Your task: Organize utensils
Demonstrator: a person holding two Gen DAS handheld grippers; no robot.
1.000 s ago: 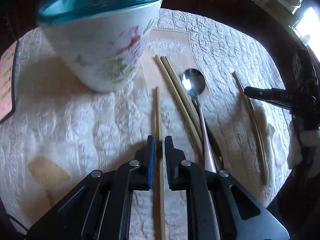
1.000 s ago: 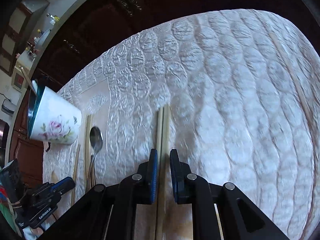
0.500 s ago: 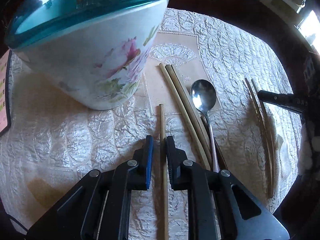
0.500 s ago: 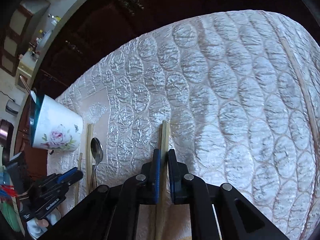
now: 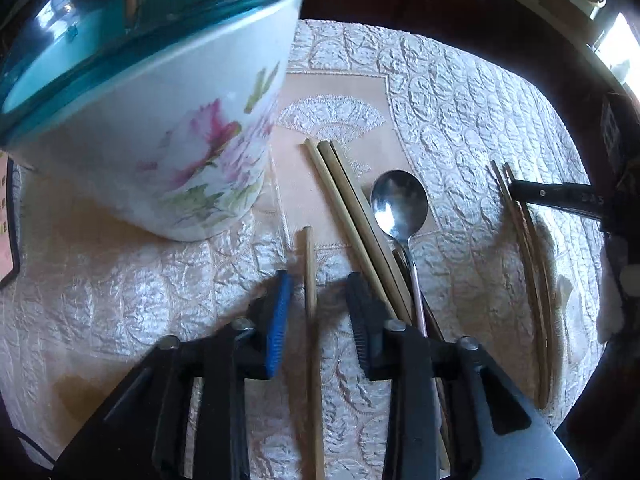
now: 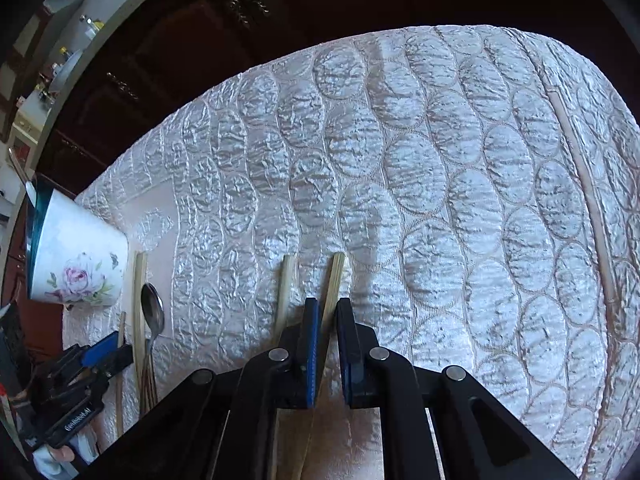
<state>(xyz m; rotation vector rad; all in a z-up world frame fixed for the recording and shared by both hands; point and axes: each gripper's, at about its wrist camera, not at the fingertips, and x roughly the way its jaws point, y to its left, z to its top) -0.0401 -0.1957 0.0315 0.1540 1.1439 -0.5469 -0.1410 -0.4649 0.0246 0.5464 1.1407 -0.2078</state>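
My left gripper is open, its jaws on either side of a single wooden chopstick that lies on the quilted tablecloth. A white floral cup with a teal rim holds utensils just ahead on the left. A pair of chopsticks and a metal spoon lie to the right. My right gripper is nearly shut around one chopstick; a second chopstick lies just left of its jaws. The same pair shows in the left wrist view.
The cup, spoon and left gripper show at the left of the right wrist view. A flat pink object lies at the left table edge. Dark wooden cabinets stand behind the table.
My left gripper has opened around the single chopstick and moved closer to the cup. My right gripper closed onto one chopstick, and the two chopsticks there have split apart.
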